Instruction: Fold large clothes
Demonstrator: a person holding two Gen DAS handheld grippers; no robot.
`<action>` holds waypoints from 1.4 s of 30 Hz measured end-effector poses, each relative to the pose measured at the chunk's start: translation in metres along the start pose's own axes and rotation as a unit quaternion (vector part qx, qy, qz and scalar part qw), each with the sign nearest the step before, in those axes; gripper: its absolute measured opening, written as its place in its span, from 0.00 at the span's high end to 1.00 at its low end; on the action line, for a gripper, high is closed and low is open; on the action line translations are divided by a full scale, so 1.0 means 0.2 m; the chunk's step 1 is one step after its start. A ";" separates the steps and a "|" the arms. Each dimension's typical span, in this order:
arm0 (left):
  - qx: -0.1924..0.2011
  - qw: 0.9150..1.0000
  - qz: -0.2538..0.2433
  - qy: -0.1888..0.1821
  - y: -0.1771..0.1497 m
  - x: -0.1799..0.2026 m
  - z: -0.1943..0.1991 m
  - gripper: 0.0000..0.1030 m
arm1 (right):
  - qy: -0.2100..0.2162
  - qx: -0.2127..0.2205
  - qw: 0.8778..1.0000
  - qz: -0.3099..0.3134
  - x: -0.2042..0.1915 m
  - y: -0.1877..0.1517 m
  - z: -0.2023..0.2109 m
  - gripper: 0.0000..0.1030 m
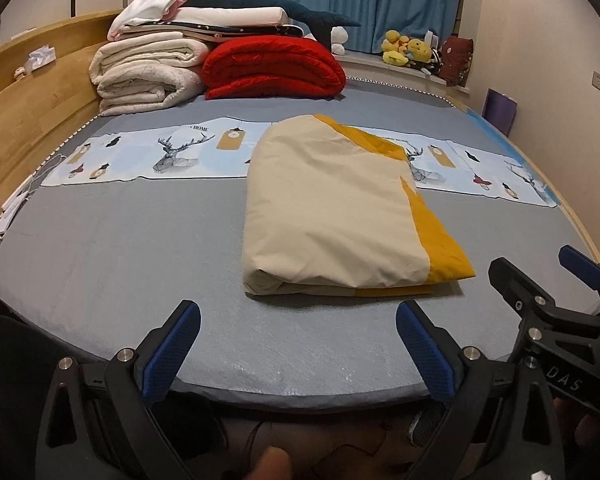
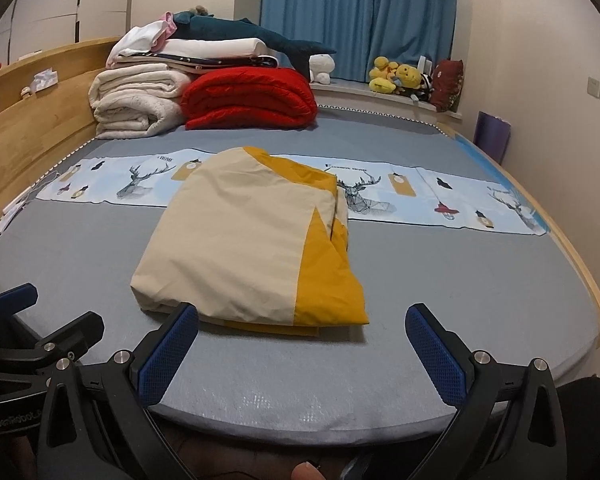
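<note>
Left wrist view: the left gripper [image 1: 298, 354] is spread wide and holds nothing, near the bed's [image 1: 120, 248] front edge. The folded cream-and-yellow garment [image 1: 335, 208] lies flat mid-bed, apart from both grippers. The right gripper [image 2: 301, 354] is likewise wide open, empty.

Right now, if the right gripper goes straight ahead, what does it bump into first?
Probably the folded cream-and-yellow cloth lying on the bed. The right gripper is open, with the cloth's near edge just ahead, though depth is hard to judge.
</note>
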State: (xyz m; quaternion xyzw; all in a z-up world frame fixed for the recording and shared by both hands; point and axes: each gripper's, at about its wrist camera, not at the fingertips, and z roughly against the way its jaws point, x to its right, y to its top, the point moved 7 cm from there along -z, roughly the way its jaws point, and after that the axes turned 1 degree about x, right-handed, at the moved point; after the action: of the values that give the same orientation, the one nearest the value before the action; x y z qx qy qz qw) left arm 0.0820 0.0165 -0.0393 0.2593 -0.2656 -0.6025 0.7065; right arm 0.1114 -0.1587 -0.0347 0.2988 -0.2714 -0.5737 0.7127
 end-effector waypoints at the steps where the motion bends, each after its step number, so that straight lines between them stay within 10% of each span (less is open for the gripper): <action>1: 0.000 1.000 0.000 0.001 0.00 0.00 0.00 0.06 | -0.002 0.001 1.000 0.002 0.00 0.00 0.00 0.00; 42: 0.004 1.000 0.002 -0.002 0.03 0.02 -0.03 0.05 | -0.004 0.002 1.000 -0.001 0.00 0.01 -0.04 0.00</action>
State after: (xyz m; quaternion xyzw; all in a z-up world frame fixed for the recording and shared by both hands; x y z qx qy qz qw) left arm 0.0903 0.0132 -0.0389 0.2603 -0.2696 -0.6002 0.7066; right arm 0.1188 -0.1582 -0.0378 0.2984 -0.2753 -0.5754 0.7100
